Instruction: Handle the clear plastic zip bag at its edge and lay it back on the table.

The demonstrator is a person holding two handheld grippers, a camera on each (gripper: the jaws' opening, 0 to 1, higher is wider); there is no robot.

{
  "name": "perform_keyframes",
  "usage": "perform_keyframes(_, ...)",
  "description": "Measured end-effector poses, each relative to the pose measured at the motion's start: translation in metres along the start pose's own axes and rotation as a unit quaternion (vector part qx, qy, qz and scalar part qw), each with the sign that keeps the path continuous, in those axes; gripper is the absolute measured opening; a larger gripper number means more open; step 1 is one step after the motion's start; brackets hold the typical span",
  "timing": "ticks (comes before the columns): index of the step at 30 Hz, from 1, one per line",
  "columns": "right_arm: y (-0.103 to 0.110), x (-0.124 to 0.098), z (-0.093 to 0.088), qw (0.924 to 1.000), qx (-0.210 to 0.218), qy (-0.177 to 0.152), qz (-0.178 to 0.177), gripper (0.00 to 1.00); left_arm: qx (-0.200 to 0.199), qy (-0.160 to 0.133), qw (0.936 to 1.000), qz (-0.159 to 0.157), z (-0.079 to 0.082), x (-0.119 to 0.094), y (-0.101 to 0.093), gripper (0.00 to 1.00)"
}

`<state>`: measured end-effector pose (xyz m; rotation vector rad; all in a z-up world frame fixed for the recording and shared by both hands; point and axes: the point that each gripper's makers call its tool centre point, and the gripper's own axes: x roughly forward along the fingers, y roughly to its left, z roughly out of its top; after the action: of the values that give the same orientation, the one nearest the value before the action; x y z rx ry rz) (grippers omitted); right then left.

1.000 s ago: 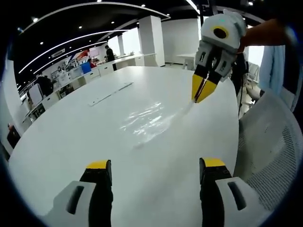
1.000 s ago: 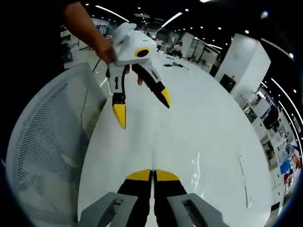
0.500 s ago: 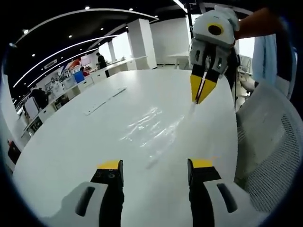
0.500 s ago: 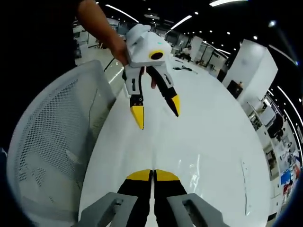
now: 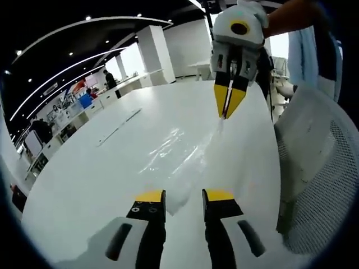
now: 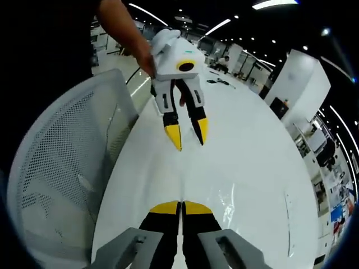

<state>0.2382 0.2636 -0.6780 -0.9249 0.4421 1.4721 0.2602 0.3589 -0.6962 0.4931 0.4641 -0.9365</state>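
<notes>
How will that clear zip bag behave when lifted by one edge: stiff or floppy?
Likely floppy: the clear zip bag lies wrinkled on the white table, rising in a limp strip to the right hand-held gripper pinching its edge. Probably very light, being thin see-through film. Possibly slippery, given its glossy sheen.

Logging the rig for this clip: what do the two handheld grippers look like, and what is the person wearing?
Both grippers share one build. The right gripper has a white rounded body carrying a black disc with a yellow centre, and black fingers ending in pointed yellow tips. The left gripper matches, though its disc centre looks greenish. Grey finger bases show close up. No cables visible. The person wears a dark sleeve.
</notes>
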Motion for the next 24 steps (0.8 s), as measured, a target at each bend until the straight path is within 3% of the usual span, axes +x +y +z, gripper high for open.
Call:
perform_keyframes(4,-0.001,0.0,0.0,1.0,0.003,0.0,-0.002,0.0,0.006,0.004,1.0,0.0,-0.001,0.0,0.001,0.1)
perform_keyframes(11,-0.003,-0.001,-0.002,0.9998,0.011,-0.004,-0.015,0.0,0.016,0.006,0.9998,-0.009,0.001,0.003,-0.002,0.04)
perform_keyframes(24,-0.002,0.0,-0.012,0.9996,0.022,-0.007,-0.015,0.0,0.019,0.006,0.9996,-0.022,0.007,0.0,-0.014,0.03)
